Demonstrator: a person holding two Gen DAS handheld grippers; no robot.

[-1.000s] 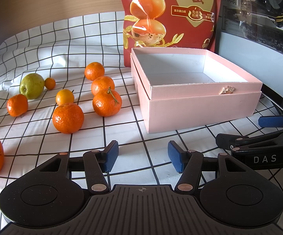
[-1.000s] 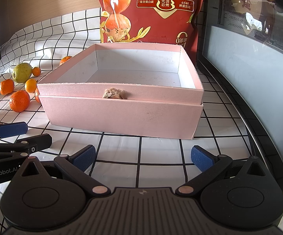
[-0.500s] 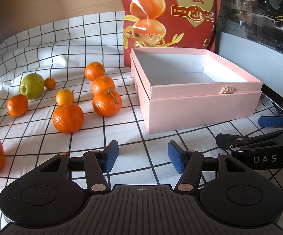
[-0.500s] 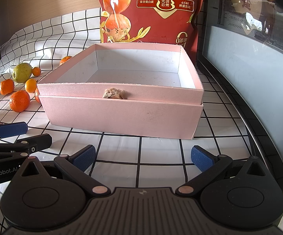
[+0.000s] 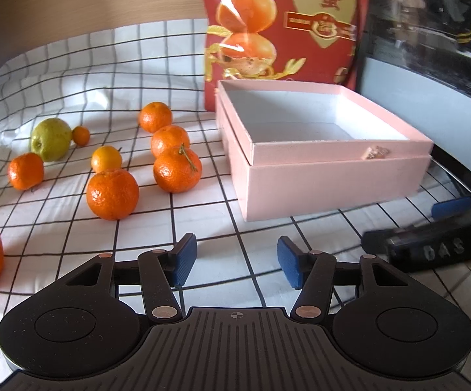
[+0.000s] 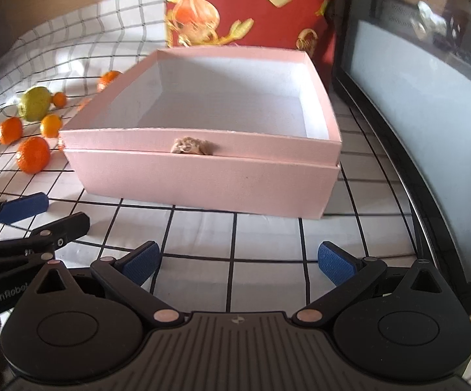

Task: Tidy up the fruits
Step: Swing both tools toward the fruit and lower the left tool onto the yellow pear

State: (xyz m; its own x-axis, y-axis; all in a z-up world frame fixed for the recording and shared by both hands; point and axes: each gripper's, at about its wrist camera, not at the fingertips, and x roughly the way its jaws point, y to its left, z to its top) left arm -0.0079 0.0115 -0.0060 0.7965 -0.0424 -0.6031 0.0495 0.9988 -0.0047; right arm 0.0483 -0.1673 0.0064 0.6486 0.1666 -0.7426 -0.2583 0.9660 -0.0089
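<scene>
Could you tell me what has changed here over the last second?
Both grippers have started moving: the left gripper and right gripper have lifted slightly, and the views now blur. Both remain open and empty. The pink box still holds nothing, and the mandarins have not moved.

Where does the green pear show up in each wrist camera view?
Left wrist: green pear sits left of centre, far back on the checked cloth, a tiny orange beside it.
Right wrist: green pear at far left, left of the box.
Shared landmark: the pink box.
</scene>
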